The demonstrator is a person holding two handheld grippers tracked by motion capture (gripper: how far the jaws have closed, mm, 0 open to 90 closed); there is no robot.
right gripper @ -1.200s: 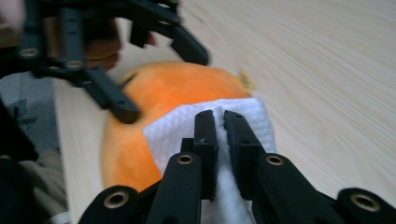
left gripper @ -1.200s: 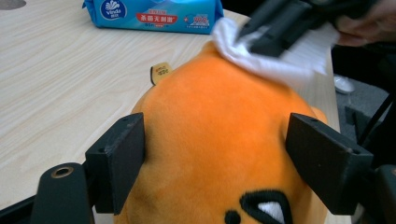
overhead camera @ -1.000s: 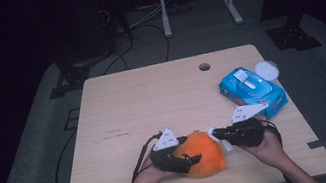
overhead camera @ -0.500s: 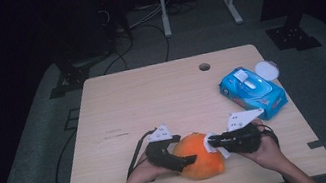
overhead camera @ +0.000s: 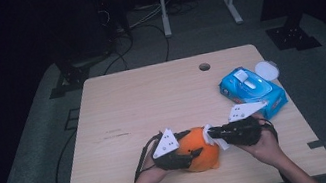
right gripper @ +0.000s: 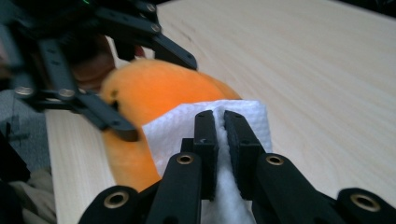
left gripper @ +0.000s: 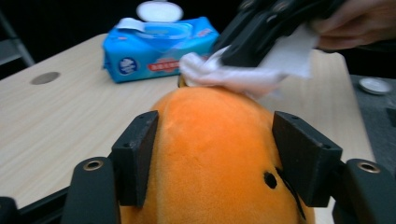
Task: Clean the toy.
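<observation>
Orange plush toy [overhead camera: 200, 150] on the tabletop [overhead camera: 153, 103], clamped by the left hand-held gripper [overhead camera: 188, 155]; right hand-held gripper [overhead camera: 211, 135] pinches a white wipe [right gripper: 243, 122] against it.

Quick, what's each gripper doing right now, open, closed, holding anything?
Left gripper: closed on the orange plush toy, one jaw each side.
Right gripper: closed on a white wipe against the toy.
</observation>
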